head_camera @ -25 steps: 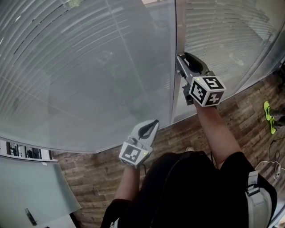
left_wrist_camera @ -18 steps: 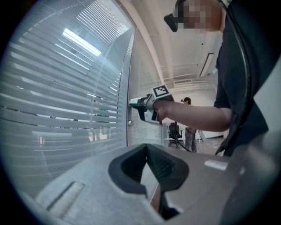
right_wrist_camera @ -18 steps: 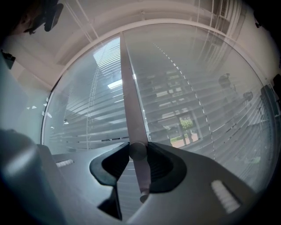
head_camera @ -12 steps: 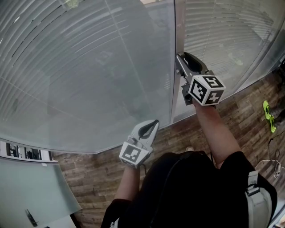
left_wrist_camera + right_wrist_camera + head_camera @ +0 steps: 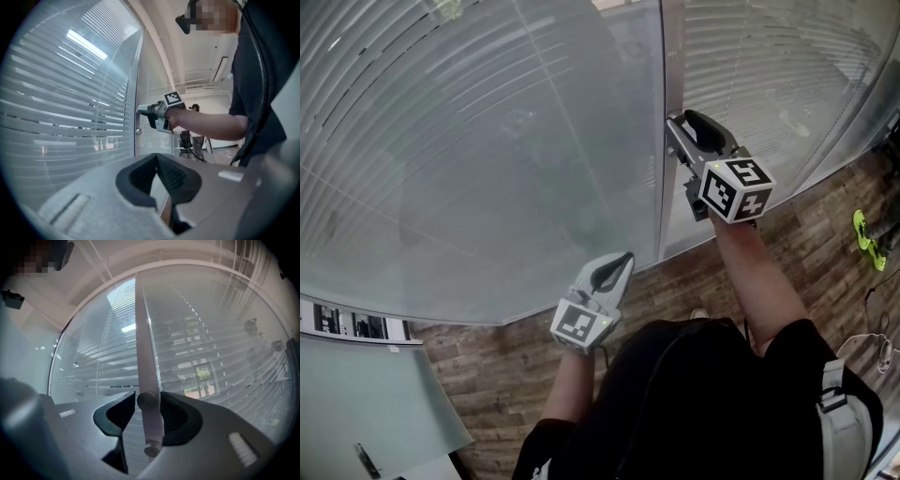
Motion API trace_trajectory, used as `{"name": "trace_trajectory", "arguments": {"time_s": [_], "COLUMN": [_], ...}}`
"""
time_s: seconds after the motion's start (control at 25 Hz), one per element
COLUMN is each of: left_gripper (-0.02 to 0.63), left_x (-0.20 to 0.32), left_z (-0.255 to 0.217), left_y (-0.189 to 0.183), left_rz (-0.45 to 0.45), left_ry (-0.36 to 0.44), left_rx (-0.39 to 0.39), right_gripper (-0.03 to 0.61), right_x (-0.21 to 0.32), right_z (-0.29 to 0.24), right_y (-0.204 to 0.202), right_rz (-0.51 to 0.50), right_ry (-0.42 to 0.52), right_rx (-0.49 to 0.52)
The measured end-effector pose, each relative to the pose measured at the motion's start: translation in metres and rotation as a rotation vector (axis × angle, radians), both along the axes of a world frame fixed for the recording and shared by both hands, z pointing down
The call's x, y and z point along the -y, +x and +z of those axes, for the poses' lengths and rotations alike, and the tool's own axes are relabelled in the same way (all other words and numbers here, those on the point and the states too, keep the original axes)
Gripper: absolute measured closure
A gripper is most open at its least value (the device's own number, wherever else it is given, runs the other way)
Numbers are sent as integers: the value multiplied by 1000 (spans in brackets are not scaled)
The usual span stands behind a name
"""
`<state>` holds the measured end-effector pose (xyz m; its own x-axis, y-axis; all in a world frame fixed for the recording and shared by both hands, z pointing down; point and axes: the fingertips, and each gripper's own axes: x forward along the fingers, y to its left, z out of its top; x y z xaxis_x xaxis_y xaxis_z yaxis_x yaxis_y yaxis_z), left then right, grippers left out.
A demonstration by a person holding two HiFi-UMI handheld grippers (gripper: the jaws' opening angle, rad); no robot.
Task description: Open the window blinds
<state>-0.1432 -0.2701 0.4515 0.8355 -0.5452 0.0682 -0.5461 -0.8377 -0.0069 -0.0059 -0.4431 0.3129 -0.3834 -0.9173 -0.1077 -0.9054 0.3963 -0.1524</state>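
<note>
Closed slatted blinds [image 5: 487, 141] hang behind glass panes on both sides of a vertical metal frame post [image 5: 670, 56]. My right gripper [image 5: 678, 131] is level against this post. In the right gripper view a small round knob [image 5: 147, 401] on the post [image 5: 143, 333] sits between the jaws of the right gripper [image 5: 147, 405]. The jaws have just been opening, and a thin gap shows on each side of the knob. A second knob [image 5: 153, 449] is below it. My left gripper [image 5: 623, 260] hangs lower and away from the glass, its jaws together and empty [image 5: 157, 161].
Dark wooden floor [image 5: 487, 375] runs along the base of the glass wall. A green object [image 5: 865, 239] lies on the floor at the right. A pale desk top [image 5: 366, 403] sits at the lower left. The left gripper view shows an office chair [image 5: 186, 138] further off.
The right gripper's jaws stand slightly wider around the post than before. Neither hand has moved, and the blinds look the same.
</note>
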Motion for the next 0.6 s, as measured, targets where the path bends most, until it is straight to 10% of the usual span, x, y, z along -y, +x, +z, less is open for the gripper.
{"name": "trace_trajectory", "arguments": {"time_s": [0.32, 0.6], "left_gripper": [609, 609], "left_x": [2, 1], "left_z": [8, -2], "left_y": [17, 37], "left_rz": [32, 53], "left_ry": [15, -14], "left_rx": [-11, -13], "right_gripper": [373, 360], "right_x": [-9, -17], "right_z": [13, 9], "right_y": [1, -13], "right_rz": [-19, 7], "right_ry": [33, 161], "right_rx": [-312, -940]}}
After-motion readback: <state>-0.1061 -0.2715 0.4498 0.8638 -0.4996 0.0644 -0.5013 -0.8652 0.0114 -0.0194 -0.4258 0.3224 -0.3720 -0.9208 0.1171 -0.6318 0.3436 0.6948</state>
